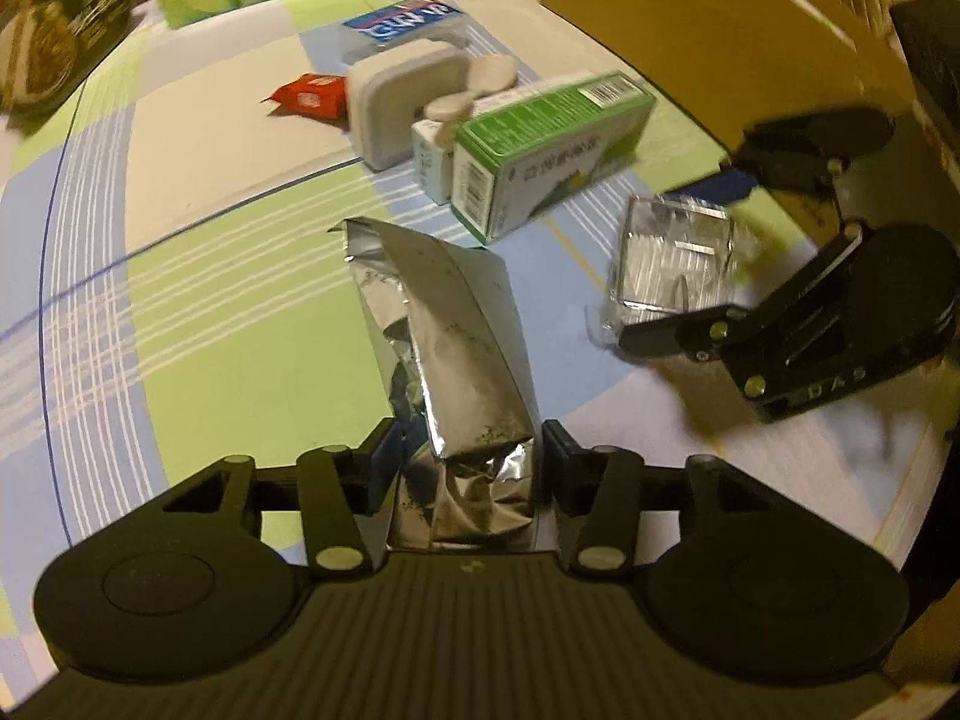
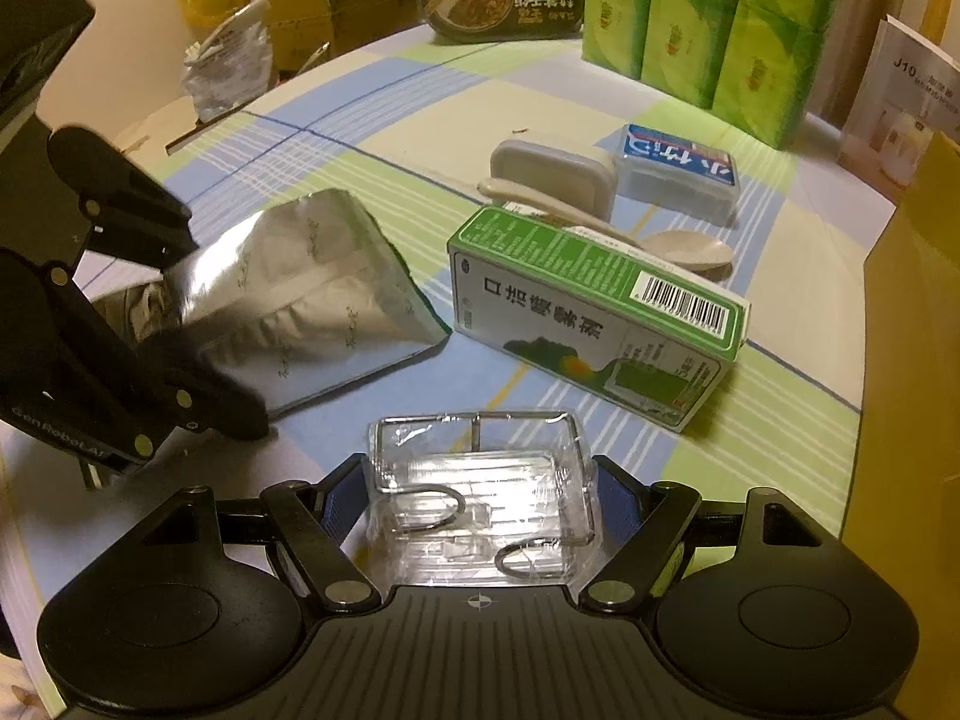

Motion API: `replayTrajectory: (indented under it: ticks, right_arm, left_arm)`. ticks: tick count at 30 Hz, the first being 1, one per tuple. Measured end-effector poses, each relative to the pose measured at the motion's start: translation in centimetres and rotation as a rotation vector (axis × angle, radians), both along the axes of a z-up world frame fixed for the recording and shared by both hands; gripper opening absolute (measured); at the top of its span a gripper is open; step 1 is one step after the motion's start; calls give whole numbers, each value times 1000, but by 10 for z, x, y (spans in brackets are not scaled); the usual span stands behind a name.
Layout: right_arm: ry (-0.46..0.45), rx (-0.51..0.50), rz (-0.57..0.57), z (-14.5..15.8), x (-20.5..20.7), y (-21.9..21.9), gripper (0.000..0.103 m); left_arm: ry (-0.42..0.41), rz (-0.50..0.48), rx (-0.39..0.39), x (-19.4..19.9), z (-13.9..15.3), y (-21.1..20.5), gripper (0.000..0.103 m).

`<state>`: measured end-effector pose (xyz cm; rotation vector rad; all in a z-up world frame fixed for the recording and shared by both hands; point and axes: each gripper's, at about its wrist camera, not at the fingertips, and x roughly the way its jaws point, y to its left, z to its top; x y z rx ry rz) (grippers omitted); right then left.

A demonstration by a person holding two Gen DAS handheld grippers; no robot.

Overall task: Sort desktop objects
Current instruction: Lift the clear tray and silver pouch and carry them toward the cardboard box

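1. Between the left gripper [image 1: 468,456] pads at 6 o'clock, the silver foil pouch [image 1: 444,336] is pinched, long axis pointing toward 12
2. Right gripper [image 2: 480,480], jaws wide, hugs the clear plastic pack [image 2: 480,498]
3. Both picks look made; next comes lifting to a sorting spot
4. Green box [image 2: 594,312] lies toward 1 o'clock

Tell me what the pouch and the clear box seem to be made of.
Pouch: likely metallised foil film, shiny silver; it creases sharply and mirrors the light. Clear box: apparently hard transparent plastic under a thin glossy wrap, since the cloth shows through and the wrap wrinkles; the looped wires inside look like metal.
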<state>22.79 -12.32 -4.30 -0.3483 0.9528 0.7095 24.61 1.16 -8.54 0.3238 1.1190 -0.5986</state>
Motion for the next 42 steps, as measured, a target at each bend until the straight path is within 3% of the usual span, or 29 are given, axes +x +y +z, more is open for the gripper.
replayTrajectory:
  ticks: [4,10,26,42]
  right_arm:
    - [8,0,-2,-2,0,-1,75]
    - [16,16,-18,0,2,-3,64]
    - [-36,70,-28,23,-3,-1,64]
    - [-158,162,-131,87,-30,-33,64]
  left_arm:
    - [-14,-73,82,0,1,-13,47]
    - [-37,-111,116,-4,5,-19,41]
    - [-64,-22,53,-3,20,-1,37]
    - [-122,-29,22,-31,51,-21,37]
